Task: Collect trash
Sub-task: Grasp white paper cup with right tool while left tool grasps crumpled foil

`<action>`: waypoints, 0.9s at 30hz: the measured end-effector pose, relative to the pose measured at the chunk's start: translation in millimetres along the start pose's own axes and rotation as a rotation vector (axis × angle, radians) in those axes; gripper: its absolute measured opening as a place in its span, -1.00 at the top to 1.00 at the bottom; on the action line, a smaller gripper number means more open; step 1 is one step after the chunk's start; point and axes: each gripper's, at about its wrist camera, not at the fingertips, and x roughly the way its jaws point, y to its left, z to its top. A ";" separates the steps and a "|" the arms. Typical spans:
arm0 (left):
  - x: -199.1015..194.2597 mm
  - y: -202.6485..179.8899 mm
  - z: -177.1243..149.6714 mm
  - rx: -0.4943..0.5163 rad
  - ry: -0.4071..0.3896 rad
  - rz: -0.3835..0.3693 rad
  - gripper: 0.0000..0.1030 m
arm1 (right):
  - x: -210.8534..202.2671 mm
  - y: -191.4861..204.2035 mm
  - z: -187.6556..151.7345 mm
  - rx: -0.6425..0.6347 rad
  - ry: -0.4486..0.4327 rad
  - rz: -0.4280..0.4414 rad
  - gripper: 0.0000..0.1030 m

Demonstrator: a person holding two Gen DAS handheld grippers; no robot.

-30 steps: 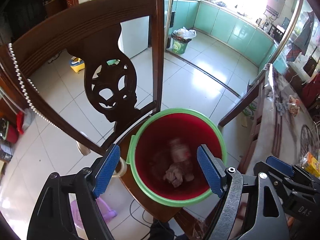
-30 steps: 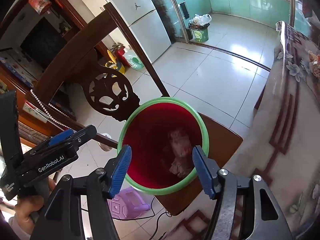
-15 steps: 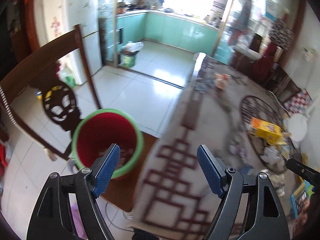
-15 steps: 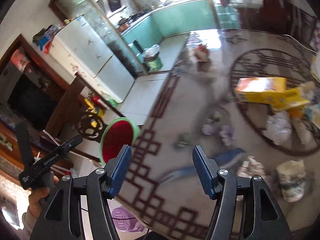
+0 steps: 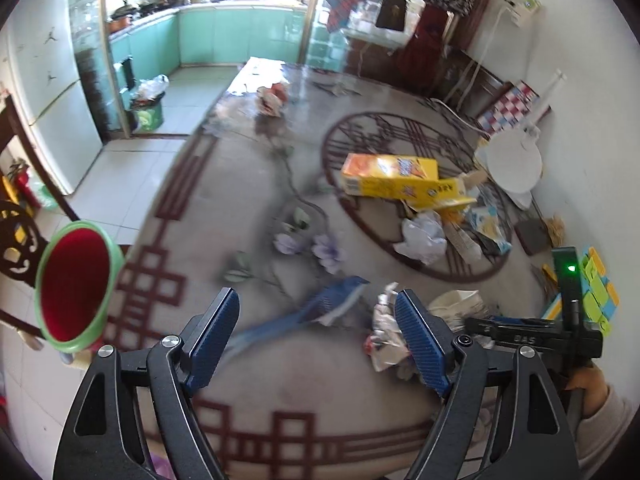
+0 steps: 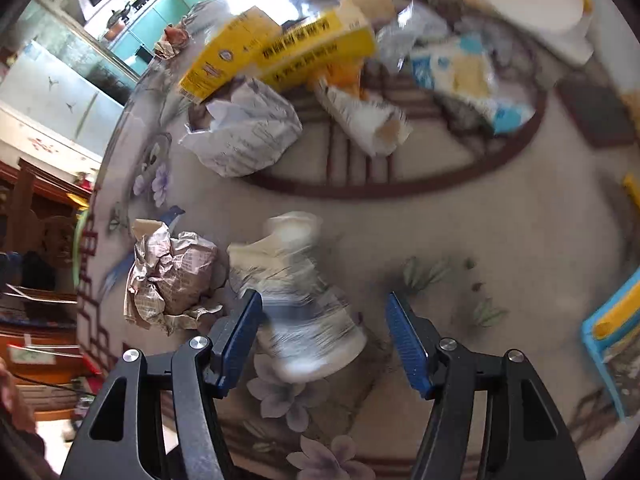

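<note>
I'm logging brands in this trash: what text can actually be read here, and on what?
"DAS": on the body of the right gripper, as seen from the left wrist camera.
Yellow box: large printed lettering, too blurred to read.
Crumpled printed paper: print too small to read.
Nothing else is legible.

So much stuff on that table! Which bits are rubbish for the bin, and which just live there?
Rubbish job:
crumpled newspaper ball
squashed paper cup, between the open right claw
crumpled white paper
red bin

Probably just lying about:
white round lid
dark coaster
</note>
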 end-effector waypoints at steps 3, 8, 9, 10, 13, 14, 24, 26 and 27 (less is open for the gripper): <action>16.1 -19.1 -2.7 0.014 0.043 -0.023 -0.56 | 3.1 -3.8 -5.4 0.013 -0.030 0.103 0.30; 50.5 -43.9 -8.3 0.042 0.132 -0.046 -0.56 | -15.4 3.9 -5.1 0.003 -0.094 0.069 0.34; 56.2 -47.3 -9.6 0.049 0.145 -0.047 -0.56 | -19.6 4.2 -4.1 0.005 -0.108 0.069 0.34; 61.4 -50.3 -10.6 0.055 0.156 -0.043 -0.56 | -26.3 5.0 -3.2 0.002 -0.123 0.058 0.34; 74.1 -56.2 -11.8 0.062 0.184 -0.040 -0.56 | -44.6 10.0 -1.0 -0.010 -0.164 0.021 0.34; 78.1 -57.8 -12.7 0.060 0.193 -0.042 -0.56 | -49.7 11.8 -0.3 -0.012 -0.175 0.020 0.34; 100.8 -64.6 -22.5 0.038 0.262 -0.109 0.11 | -91.6 30.5 8.4 -0.024 -0.267 0.006 0.33; 94.9 -68.1 -19.8 0.067 0.247 -0.095 0.42 | -95.5 40.0 9.9 -0.031 -0.285 -0.003 0.33; 91.5 -67.4 -18.2 0.069 0.240 -0.096 0.42 | -99.2 44.0 9.9 -0.037 -0.296 -0.005 0.33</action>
